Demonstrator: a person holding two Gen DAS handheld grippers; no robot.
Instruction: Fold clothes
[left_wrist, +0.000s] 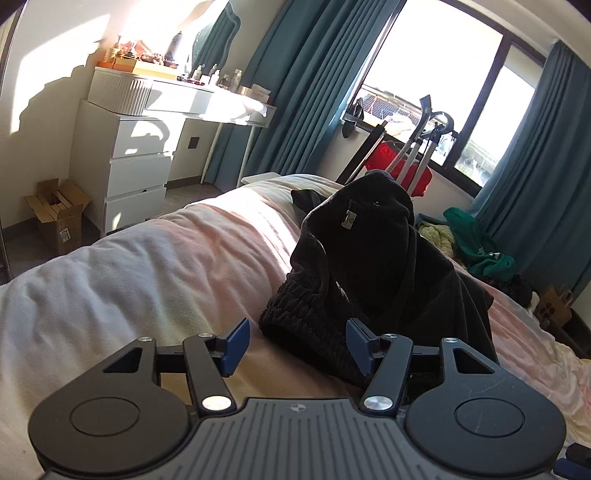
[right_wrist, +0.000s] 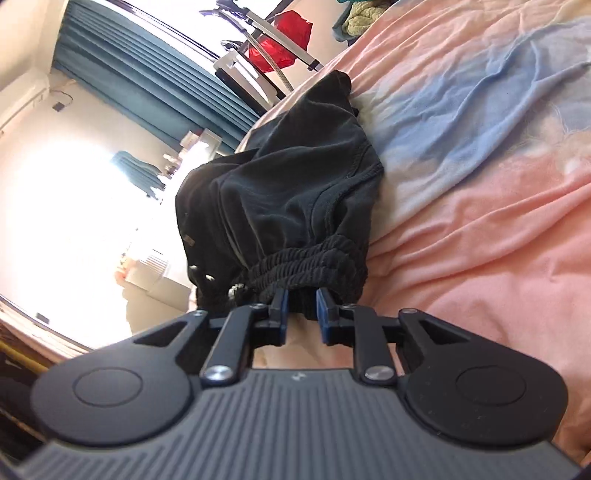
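Observation:
A black garment with an elastic ribbed waistband (left_wrist: 369, 266) lies bunched up on the pink and blue bed cover (left_wrist: 166, 266). My left gripper (left_wrist: 297, 345) is open and empty, its blue pads just in front of the garment's waistband edge. In the right wrist view the same black garment (right_wrist: 288, 192) is lifted at one end. My right gripper (right_wrist: 302, 314) is shut on the ribbed waistband (right_wrist: 314, 258), which is pinched between the blue pads.
A white dresser and vanity (left_wrist: 136, 147) stand at the far left by a cardboard box (left_wrist: 57, 218). Teal curtains (left_wrist: 295, 85) flank the window. A red bag and a stand (left_wrist: 402, 162) are beyond the bed. Green and yellow clothes (left_wrist: 469, 240) lie at the right.

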